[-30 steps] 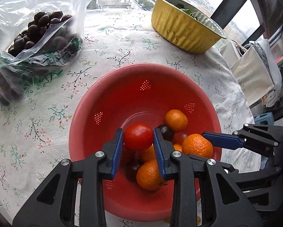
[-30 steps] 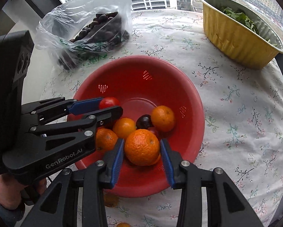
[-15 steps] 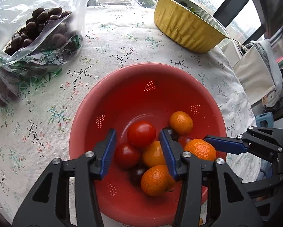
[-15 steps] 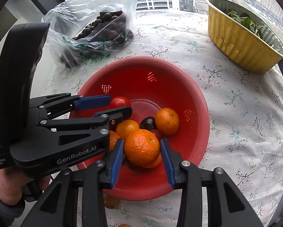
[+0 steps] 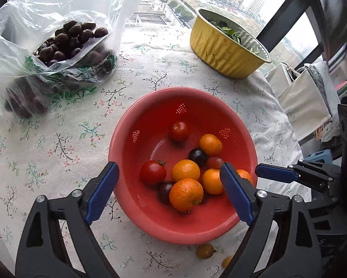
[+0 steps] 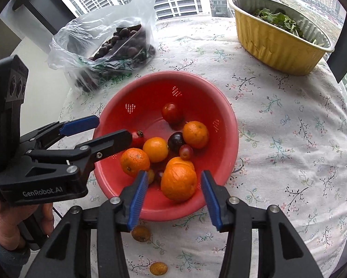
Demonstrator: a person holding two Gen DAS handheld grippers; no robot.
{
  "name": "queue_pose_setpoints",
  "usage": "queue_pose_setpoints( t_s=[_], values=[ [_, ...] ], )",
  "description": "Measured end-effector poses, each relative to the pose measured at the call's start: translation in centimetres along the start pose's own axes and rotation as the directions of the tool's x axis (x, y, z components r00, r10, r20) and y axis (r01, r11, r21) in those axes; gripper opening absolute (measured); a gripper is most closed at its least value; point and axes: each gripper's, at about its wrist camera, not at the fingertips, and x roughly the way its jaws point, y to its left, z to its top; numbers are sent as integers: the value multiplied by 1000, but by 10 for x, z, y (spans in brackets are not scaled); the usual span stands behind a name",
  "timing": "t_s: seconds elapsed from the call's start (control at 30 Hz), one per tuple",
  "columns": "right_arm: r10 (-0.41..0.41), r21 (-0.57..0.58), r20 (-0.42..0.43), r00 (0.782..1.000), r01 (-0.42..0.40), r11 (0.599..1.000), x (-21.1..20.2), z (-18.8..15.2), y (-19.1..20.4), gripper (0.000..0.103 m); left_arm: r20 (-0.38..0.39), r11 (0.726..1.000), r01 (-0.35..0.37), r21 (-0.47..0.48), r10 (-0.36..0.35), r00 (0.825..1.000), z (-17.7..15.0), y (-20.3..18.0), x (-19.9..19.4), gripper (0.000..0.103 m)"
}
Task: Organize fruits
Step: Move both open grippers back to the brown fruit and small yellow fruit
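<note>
Through my left wrist camera, my left gripper (image 5: pixel 168 192) stands wide apart, its jaws having just been opening, and nothing is clamped between them. Its blue pads (image 5: pixel 101 192) straddle the near rim of the red colander (image 5: pixel 131 162), which sits on the floral tablecloth (image 5: pixel 57 143). Inside lie a cherry tomato (image 5: pixel 179 131) toward the far wall, a larger tomato (image 5: pixel 153 172) near the left, several mandarins (image 5: pixel 186 194) and a dark plum (image 5: pixel 197 157) among them. A small kumquat (image 5: pixel 204 251) lies on the cloth just beside the colander's near edge. Far left is a clear plastic bag of chestnuts (image 5: pixel 57 51); far right a gold foil pan of greens (image 5: pixel 226 51). My right gripper's finger pokes in from the right.

Through my right wrist camera, my right gripper (image 6: pixel 174 192) is parted, its jaws having just been opening. A mandarin (image 6: pixel 179 183) sits between the pads (image 6: pixel 138 194) with a gap on each side, so I am not squeezing it. It rests in the near part of the colander (image 6: pixel 224 125), against another mandarin behind it. My left gripper (image 6: pixel 103 129) reaches in from the left, held by my hand (image 6: pixel 8 224). Two kumquats (image 6: pixel 141 233) lie on the cloth near me.
</note>
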Motion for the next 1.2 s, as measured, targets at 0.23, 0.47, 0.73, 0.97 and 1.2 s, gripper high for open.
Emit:
queue_pose_setpoints(
  t_s=[0.23,0.47,0.73,0.97,1.2],
  values=[
    [-13,60,-7,1000,13,998,-18,-44,-8,60,6,1000,-6,-23,6,1000,-52,2,-31,102],
    [-28,68,-106,994,35,997,0,-108,1,60,-79,1000,-12,-20,11,997,-124,3,-31,102],
    [-35,33,-138,990,40,999,14,-140,24,60,-139,1000,-18,-1,17,990,-192,0,-36,102],
    [-53,0,-154,987,53,999,28,-147,37,59,-138,999,-36,27,39,990,-214,-3,-47,102],
    [-55,8,-145,988,57,998,35,-152,36,51,-132,998,-50,32,54,990,-213,1,-57,102]
  ],
)
